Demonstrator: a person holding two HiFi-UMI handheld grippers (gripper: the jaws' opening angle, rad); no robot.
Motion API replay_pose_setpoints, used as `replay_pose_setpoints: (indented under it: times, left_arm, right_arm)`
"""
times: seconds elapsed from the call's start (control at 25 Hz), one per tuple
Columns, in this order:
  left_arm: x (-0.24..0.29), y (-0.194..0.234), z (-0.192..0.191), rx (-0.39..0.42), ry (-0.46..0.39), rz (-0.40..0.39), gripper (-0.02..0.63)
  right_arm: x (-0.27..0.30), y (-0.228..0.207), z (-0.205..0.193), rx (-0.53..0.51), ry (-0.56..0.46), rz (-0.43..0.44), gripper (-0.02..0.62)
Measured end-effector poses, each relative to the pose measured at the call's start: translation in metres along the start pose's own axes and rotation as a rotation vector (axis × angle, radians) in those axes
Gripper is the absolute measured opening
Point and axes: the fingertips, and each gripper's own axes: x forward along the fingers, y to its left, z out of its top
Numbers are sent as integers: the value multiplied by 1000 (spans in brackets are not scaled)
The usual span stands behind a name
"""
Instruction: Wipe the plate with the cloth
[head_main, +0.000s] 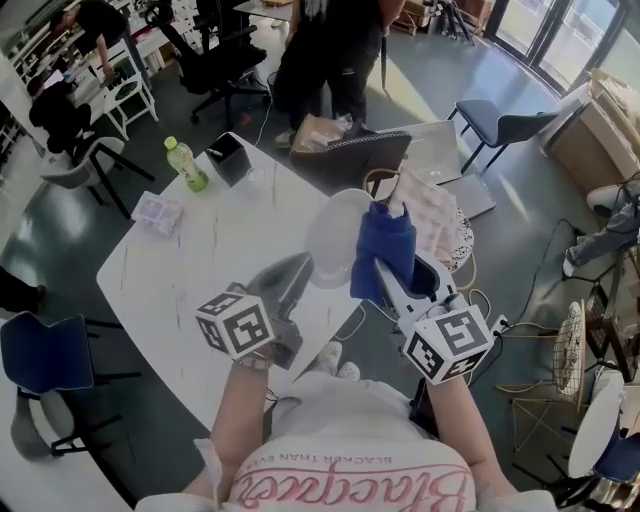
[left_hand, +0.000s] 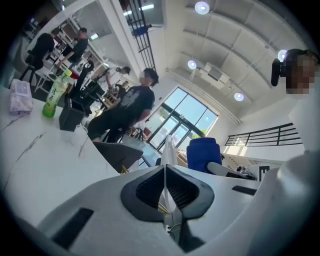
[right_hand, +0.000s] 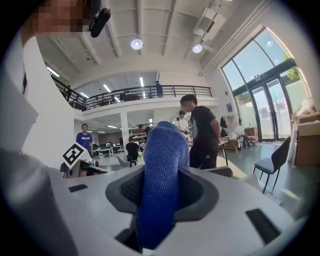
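Note:
A white plate (head_main: 335, 238) is lifted off the white table (head_main: 190, 280) and stands on edge. My left gripper (head_main: 299, 272) is shut on its lower rim. In the left gripper view the plate (left_hand: 168, 150) shows as a thin sliver pinched between the jaws of the left gripper (left_hand: 166, 192). A blue cloth (head_main: 384, 250) hangs bunched from my right gripper (head_main: 388, 278), right beside the plate's right face. The right gripper view shows the cloth (right_hand: 161, 165) filling the gap of the right gripper (right_hand: 160, 200), which is shut on it. From the left gripper view the cloth (left_hand: 202, 152) sits just right of the plate.
On the table's far side stand a green bottle (head_main: 186, 165), a black box (head_main: 230, 158) and a tissue packet (head_main: 158, 212). A dark chair (head_main: 352, 155) and a standing person (head_main: 320, 50) are beyond the table. A blue chair (head_main: 45, 352) is at the left.

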Motion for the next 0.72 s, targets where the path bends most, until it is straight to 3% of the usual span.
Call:
replay_pose_setpoints:
  times: [0.48, 0.72]
  left_arm:
    - [-10, -29, 10, 86, -64, -15, 13]
    - [-9, -42, 11, 132, -74, -32, 12]
  right_arm:
    - [23, 44, 52, -113, -106, 115, 130]
    - [40, 48, 54, -194, -87, 103, 130]
